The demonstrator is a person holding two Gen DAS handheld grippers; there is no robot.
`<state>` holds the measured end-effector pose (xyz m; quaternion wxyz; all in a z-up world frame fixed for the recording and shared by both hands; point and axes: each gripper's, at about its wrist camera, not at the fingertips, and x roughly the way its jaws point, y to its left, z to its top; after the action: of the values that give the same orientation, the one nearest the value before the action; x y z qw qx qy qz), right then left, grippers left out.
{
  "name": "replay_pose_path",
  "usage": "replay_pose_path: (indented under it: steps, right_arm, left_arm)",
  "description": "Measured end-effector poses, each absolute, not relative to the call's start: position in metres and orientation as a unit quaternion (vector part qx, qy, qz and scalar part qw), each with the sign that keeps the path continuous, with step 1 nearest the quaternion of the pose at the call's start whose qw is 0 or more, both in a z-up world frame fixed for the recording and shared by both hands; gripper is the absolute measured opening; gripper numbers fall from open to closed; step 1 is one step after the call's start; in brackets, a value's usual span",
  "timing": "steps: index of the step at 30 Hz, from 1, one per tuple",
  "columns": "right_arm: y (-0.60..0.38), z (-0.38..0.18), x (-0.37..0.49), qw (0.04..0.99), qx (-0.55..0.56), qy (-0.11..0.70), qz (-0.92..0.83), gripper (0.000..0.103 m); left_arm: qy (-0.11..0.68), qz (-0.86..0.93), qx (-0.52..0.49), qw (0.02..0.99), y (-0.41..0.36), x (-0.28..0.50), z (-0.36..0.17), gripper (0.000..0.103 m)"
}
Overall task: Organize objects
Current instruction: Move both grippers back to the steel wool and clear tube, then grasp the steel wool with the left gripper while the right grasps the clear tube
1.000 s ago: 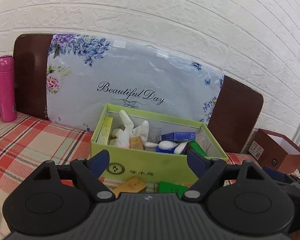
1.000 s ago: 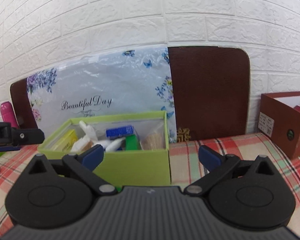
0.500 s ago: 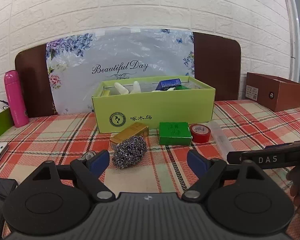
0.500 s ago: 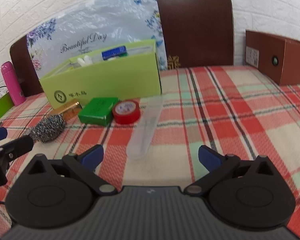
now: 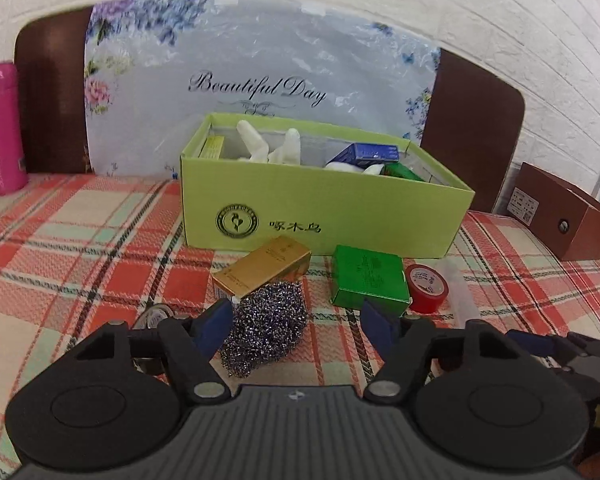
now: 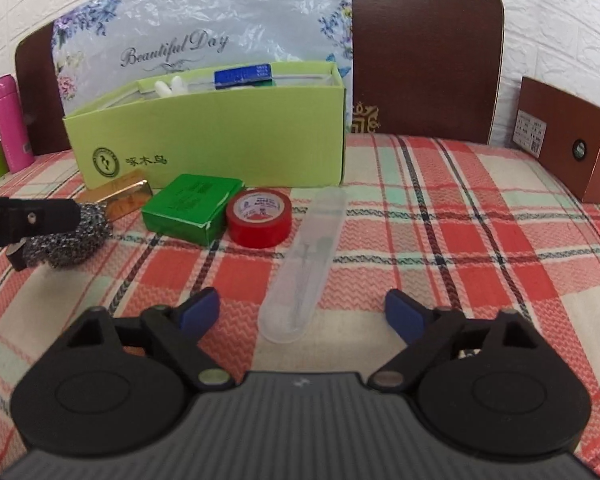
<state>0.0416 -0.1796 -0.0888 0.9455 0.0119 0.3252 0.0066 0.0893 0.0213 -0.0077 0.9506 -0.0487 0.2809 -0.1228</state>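
Observation:
A lime green box (image 5: 324, 216) with several items inside stands on the plaid cloth; it also shows in the right wrist view (image 6: 220, 140). In front of it lie a gold box (image 5: 264, 266), a steel wool ball (image 5: 266, 322), a green box (image 5: 368, 278), a red tape roll (image 5: 427, 286) and a clear plastic tube (image 6: 306, 264). My left gripper (image 5: 298, 324) is open, its fingers on either side of the steel wool. My right gripper (image 6: 302, 310) is open, its fingers on either side of the near end of the tube.
A pink bottle (image 5: 2, 128) stands at the far left. A brown box (image 6: 572, 148) sits at the right. A flowered bag (image 5: 260, 72) and brown chair backs lean against the white brick wall behind the lime box.
Both grippers came down and forward from the lime box toward the table. The left now straddles the steel wool, the right the tube. Both stay open.

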Motion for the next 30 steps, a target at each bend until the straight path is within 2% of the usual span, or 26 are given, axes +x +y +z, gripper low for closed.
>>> replay_pose_path:
  steps: [1, 3, 4, 5, 6, 7, 11, 15, 17, 20, 22, 24, 27, 30]
  right_arm:
    - [-0.18, -0.089, 0.042, 0.946, 0.014, 0.323, 0.009, 0.08]
    - [-0.181, -0.088, 0.037, 0.948, 0.013, 0.316, 0.024, 0.043]
    - [-0.18, -0.087, 0.034, 0.948, 0.012, 0.316, 0.034, 0.037]
    - [-0.179, -0.086, 0.03, 0.948, 0.009, 0.317, 0.039, 0.032]
    - [-0.178, -0.085, 0.024, 0.947, 0.006, 0.318, 0.045, 0.032]
    - [-0.176, -0.085, 0.017, 0.947, 0.003, 0.318, 0.05, 0.032]
    - [-0.173, -0.084, -0.016, 0.944, -0.019, 0.319, 0.078, 0.032]
    - [-0.179, -0.082, -0.042, 0.942, -0.024, 0.322, 0.094, 0.03]
    - [-0.183, -0.081, -0.046, 0.941, -0.017, 0.325, 0.09, 0.031]
    - [-0.188, -0.078, -0.048, 0.942, -0.009, 0.327, 0.081, 0.054]
    - [-0.187, -0.08, -0.045, 0.943, -0.014, 0.325, 0.075, 0.056]
    - [-0.187, -0.081, -0.039, 0.942, -0.015, 0.328, 0.073, 0.056]
    - [-0.185, -0.081, -0.032, 0.941, -0.016, 0.329, 0.076, 0.057]
    - [-0.181, -0.083, -0.028, 0.94, -0.019, 0.333, 0.074, 0.061]
  left_arm:
    - [0.285, -0.121, -0.052, 0.949, 0.022, 0.092, -0.009, 0.071]
    - [0.292, -0.114, -0.053, 0.948, 0.023, 0.095, -0.01, 0.062]
    - [0.295, -0.11, -0.053, 0.948, 0.024, 0.097, -0.011, 0.058]
    - [0.298, -0.108, -0.052, 0.947, 0.025, 0.098, -0.012, 0.049]
    - [0.299, -0.107, -0.05, 0.947, 0.027, 0.097, -0.013, 0.037]
    - [0.3, -0.106, -0.046, 0.947, 0.029, 0.096, -0.014, 0.032]
    - [0.313, -0.117, -0.064, 0.94, 0.039, 0.081, -0.016, 0.018]
    - [0.331, -0.131, -0.063, 0.933, 0.039, 0.055, -0.022, 0.009]
    - [0.346, -0.143, -0.068, 0.925, 0.038, 0.042, -0.025, 0.009]
    - [0.345, -0.123, -0.063, 0.928, 0.038, 0.031, -0.026, 0.01]
    - [0.332, -0.108, -0.07, 0.934, 0.04, 0.034, -0.022, 0.022]
    - [0.318, -0.099, -0.076, 0.94, 0.041, 0.042, -0.016, 0.043]
    - [0.288, -0.112, -0.068, 0.949, 0.035, 0.055, -0.005, 0.058]
    - [0.271, -0.121, -0.041, 0.954, 0.025, 0.072, -0.001, 0.067]
